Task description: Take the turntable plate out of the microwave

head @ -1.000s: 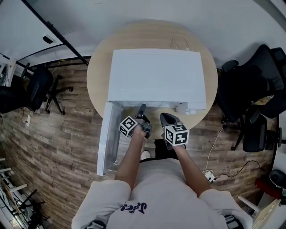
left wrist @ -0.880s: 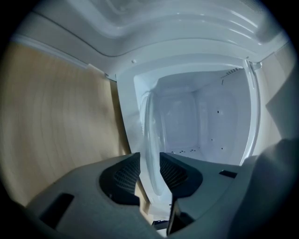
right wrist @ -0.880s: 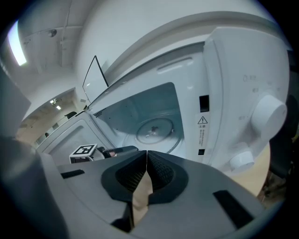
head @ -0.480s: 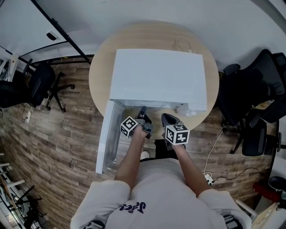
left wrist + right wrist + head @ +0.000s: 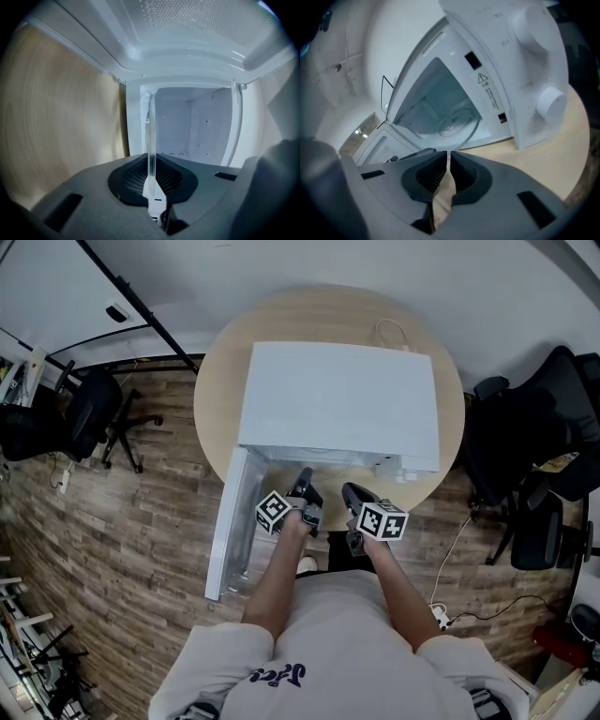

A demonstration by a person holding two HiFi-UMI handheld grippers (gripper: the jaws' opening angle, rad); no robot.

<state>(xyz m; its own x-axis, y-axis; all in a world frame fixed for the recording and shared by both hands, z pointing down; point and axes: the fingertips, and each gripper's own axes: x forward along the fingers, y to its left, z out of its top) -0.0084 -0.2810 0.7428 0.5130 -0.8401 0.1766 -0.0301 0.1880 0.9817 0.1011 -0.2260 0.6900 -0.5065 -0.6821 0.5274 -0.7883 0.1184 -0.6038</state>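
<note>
The white microwave (image 5: 337, 404) stands on a round wooden table with its door (image 5: 232, 521) swung open to the left. My left gripper (image 5: 302, 480) reaches into the opening. In the left gripper view its jaws (image 5: 151, 180) are closing, and the pads press on the rim of the clear glass turntable plate (image 5: 151, 136), seen edge-on. The right gripper view shows the plate (image 5: 457, 123) lying inside the cavity. My right gripper (image 5: 448, 164) is shut on nothing and hangs in front of the microwave, right of the left one (image 5: 352, 493).
Two white knobs (image 5: 551, 103) sit on the microwave's control panel at the right. A white cable (image 5: 389, 332) lies behind the microwave. The table's front edge (image 5: 441, 486) runs close under the microwave. Black office chairs (image 5: 534, 456) stand on the wooden floor at both sides.
My right gripper has sunk a little and rolled in front of the microwave. The left gripper stays at the opening. The head view has shifted slightly.
</note>
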